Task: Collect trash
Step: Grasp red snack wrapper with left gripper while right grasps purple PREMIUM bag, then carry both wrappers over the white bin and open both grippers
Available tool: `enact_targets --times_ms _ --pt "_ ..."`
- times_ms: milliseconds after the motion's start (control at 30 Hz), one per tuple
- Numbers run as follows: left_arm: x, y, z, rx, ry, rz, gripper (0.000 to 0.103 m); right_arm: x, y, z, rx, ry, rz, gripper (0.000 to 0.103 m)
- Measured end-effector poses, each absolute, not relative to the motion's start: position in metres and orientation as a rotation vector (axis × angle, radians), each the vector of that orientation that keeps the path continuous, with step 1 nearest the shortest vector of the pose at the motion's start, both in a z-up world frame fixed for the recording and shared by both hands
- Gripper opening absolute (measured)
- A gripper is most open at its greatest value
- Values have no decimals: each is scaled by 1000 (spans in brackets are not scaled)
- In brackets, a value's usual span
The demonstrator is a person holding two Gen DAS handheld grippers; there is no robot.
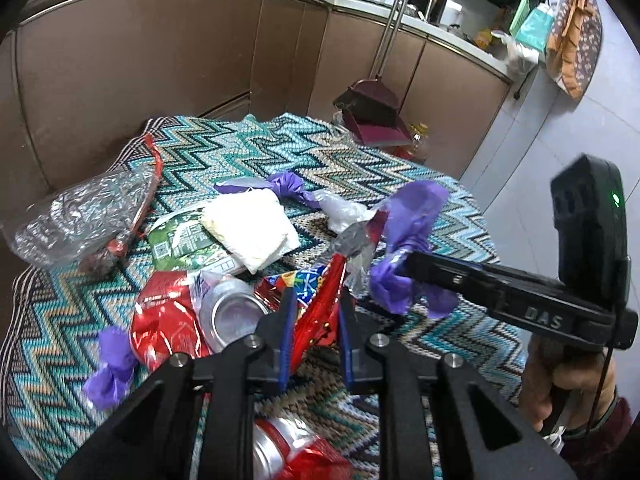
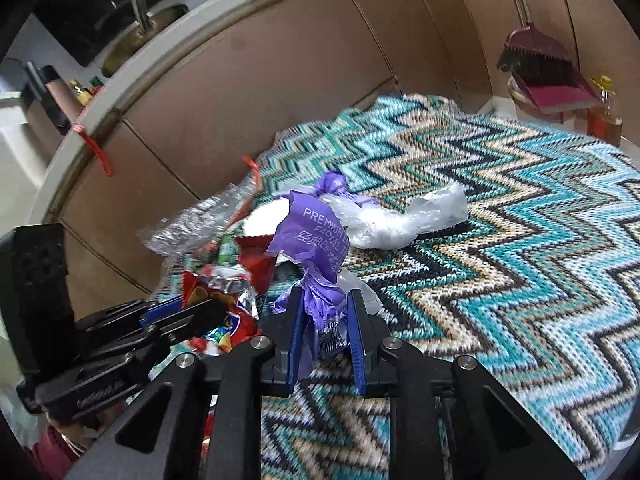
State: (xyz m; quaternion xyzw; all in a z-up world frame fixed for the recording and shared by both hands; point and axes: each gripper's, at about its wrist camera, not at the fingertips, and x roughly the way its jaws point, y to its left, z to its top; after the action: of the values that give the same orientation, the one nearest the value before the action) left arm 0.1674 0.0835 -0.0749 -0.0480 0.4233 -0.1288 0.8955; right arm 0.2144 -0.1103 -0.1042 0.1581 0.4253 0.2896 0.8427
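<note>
Purple crinkled plastic wrapper [image 2: 320, 276] clenched in right gripper [image 2: 325, 320] fingers, lifted above zigzag knit cloth [image 2: 500, 240]; long axis runs 12 to 6 o'clock. Left gripper [image 1: 314, 312] grasps red foil snack bag [image 1: 316, 300]. Still left, I judge: crushed red can [image 1: 188, 316], white pad [image 1: 252, 232], clear bag [image 1: 80, 220] at 10 o'clock.
</note>
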Motion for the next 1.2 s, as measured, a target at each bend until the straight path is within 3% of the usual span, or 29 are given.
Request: enact_targets --times_ms 433,733,1200 --pt "129 47 -26 -134 833 -247 17 152 -177 -67 456 728 622 20" --pt "140 -39 -21 -90 852 -368 17 135 -249 -73 514 680 493 20" --pt "198 -234 -85 102 991 -650 17 151 -420 -176 580 873 57 20"
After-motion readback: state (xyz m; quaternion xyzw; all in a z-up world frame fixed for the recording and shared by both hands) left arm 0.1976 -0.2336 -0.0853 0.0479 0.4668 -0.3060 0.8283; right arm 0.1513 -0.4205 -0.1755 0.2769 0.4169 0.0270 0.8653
